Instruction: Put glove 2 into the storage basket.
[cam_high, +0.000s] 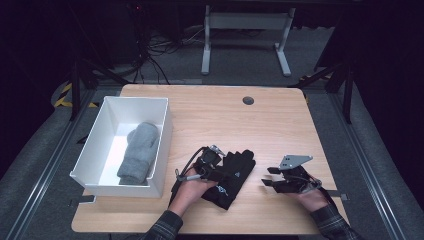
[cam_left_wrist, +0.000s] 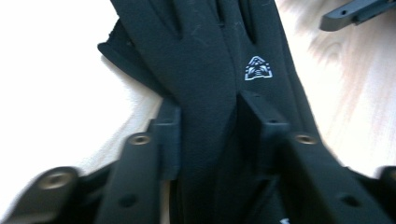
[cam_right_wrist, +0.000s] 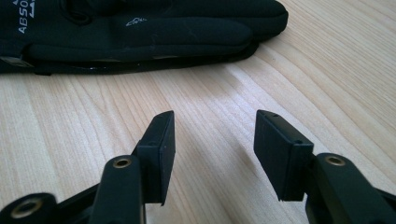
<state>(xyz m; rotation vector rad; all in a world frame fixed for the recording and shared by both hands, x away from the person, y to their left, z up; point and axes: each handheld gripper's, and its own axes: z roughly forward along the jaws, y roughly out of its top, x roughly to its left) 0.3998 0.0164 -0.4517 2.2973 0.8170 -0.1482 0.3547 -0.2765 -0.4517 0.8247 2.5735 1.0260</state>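
A pair of black gloves (cam_high: 234, 174) lies on the wooden table (cam_high: 280, 125), near its front edge. My left gripper (cam_high: 219, 166) reaches into them from the left. In the left gripper view its jaws press on both sides of one black glove (cam_left_wrist: 205, 70) with a small white logo, so the left gripper (cam_left_wrist: 208, 107) is shut on it. My right gripper (cam_high: 266, 176) sits just right of the gloves, apart from them. It (cam_right_wrist: 212, 126) is open above bare wood, with the gloves' fingers (cam_right_wrist: 154, 32) a short way ahead.
A white bin (cam_high: 165, 140) stands at the table's left and holds a grey knitted mitten (cam_high: 139, 150). A round cable hole (cam_high: 248, 100) sits near the far edge. Beyond the table are a desk frame (cam_high: 245, 40) and floor cables.
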